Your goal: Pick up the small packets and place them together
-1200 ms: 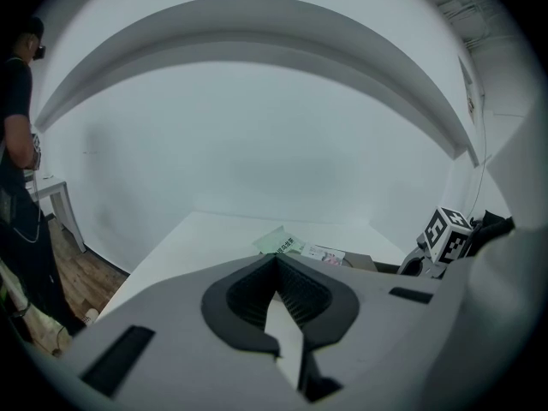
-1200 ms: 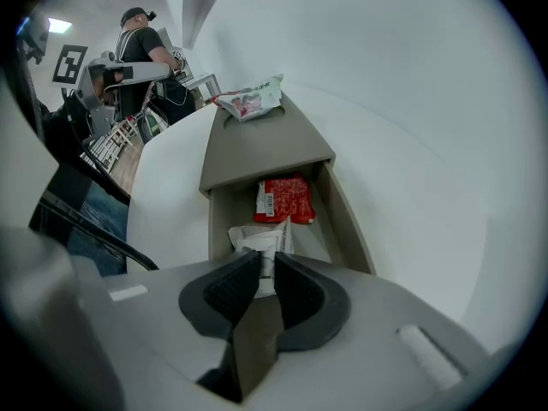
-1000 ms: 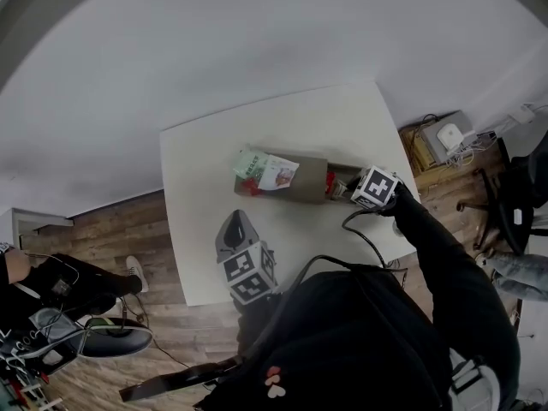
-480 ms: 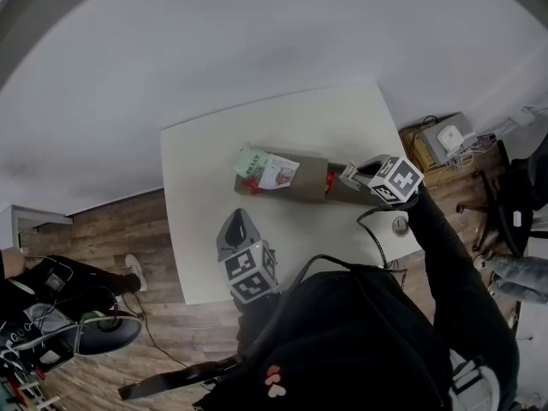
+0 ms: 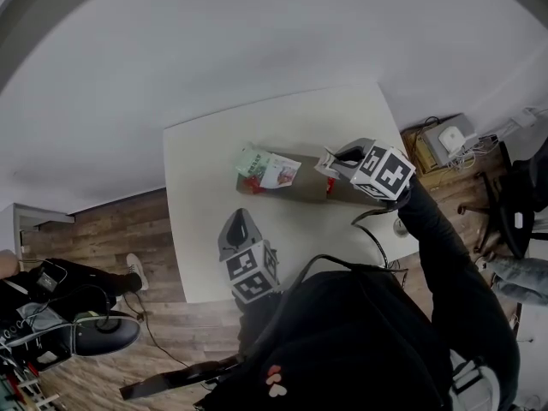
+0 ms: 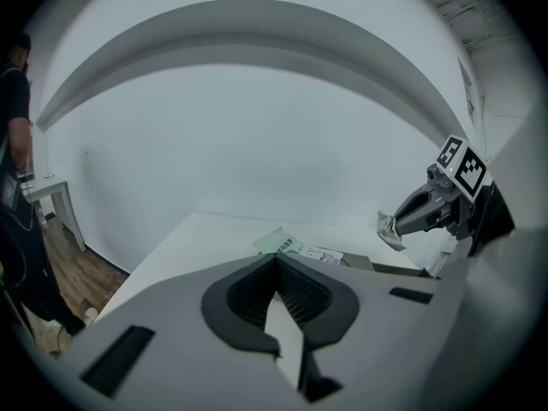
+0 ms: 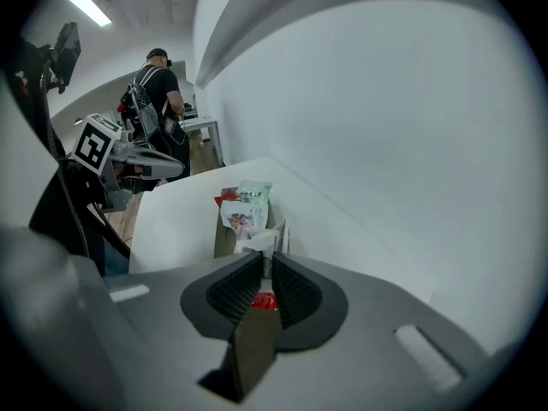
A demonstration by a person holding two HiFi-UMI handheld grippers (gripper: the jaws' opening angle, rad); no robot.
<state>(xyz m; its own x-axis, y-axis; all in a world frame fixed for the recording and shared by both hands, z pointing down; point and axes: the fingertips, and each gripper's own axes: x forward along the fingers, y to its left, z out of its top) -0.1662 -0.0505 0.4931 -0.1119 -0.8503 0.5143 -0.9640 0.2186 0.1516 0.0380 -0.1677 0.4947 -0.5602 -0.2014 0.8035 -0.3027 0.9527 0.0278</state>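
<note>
Black sleeve (image 5: 445, 259), black cable (image 5: 373, 243), grey left gripper (image 5: 239, 223) and right gripper (image 5: 329, 163), black-and-white marker cubes (image 5: 249, 274), ribbed jaws

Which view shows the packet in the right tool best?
Left gripper view: the packet hangs side-on and unobstructed from the right tool. Head view shows only a small pale scrap at the tip; right gripper view shows just its edge between the jaws.

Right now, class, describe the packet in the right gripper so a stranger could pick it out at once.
A long brown cardboard piece lies on the white table, packets piled at its left end. Above its right end the right gripper pinches a small pale packet, the only one in the air.
</note>
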